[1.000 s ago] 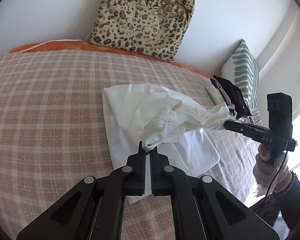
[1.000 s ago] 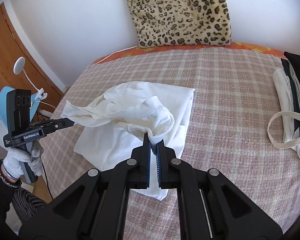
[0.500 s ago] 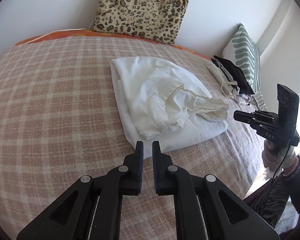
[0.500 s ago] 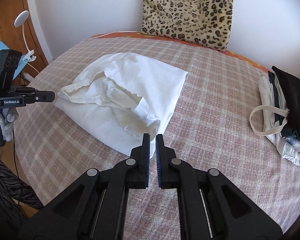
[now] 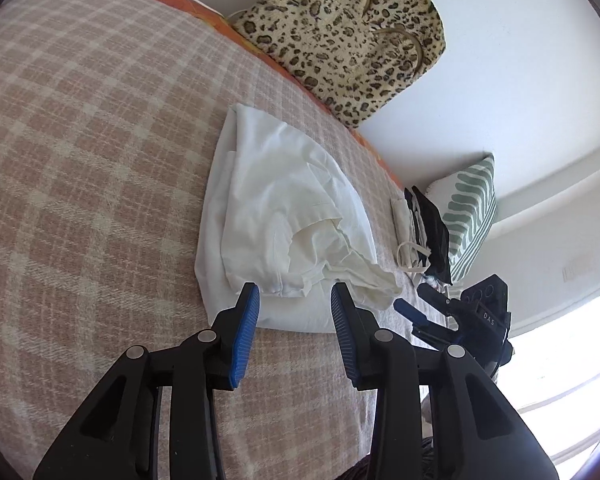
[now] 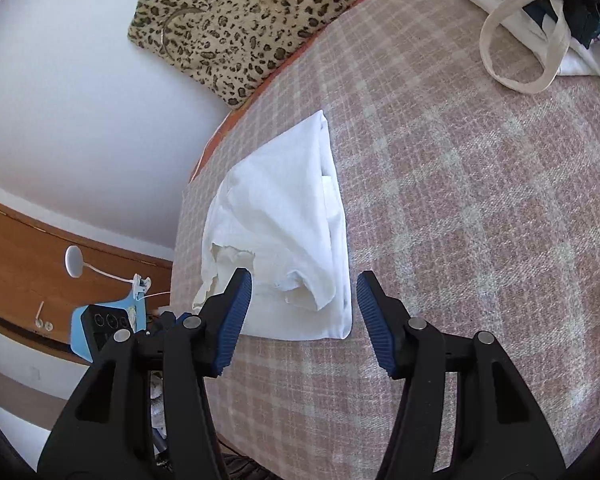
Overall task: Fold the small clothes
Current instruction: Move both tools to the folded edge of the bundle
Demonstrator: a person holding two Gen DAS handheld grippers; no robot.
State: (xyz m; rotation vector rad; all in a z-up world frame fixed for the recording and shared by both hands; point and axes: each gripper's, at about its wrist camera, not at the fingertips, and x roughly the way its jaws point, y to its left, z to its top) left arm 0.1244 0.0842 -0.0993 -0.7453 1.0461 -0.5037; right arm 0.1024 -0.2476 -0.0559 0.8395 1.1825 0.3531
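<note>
**Ana:** Right, where does the garment sit?

**Ben:** The white garment (image 5: 284, 216) lies on the checked bedcover (image 5: 80, 160), partly folded, with a rumpled sleeve and hem bunched at its near edge. Further along the bed, a pile of other clothes (image 6: 540, 20) waits beside a striped cushion (image 5: 470, 208).

**Ana:** And the tongs?

**Ben:** Both are empty. The left gripper (image 5: 294, 322) has its jaws opening, the garment's near edge just beyond the tips with no cloth pinched. The right gripper (image 6: 302, 314) is opening wider still, its jaws framing the near corner without touching it.

**Ana:** How should the next fold go?

**Ben:** Probably each gripper should take a near corner through all layers, tucking the loose sleeve in first, then carry the edge over evenly so nothing skews. Grabbing only the top layer would likely drag the bundle apart.

**Ana:** The pose?

**Ben:** Both grippers angle downward toward the bed, side by side at the near edge, each rolled so the bed appears tilted in its view.
</note>
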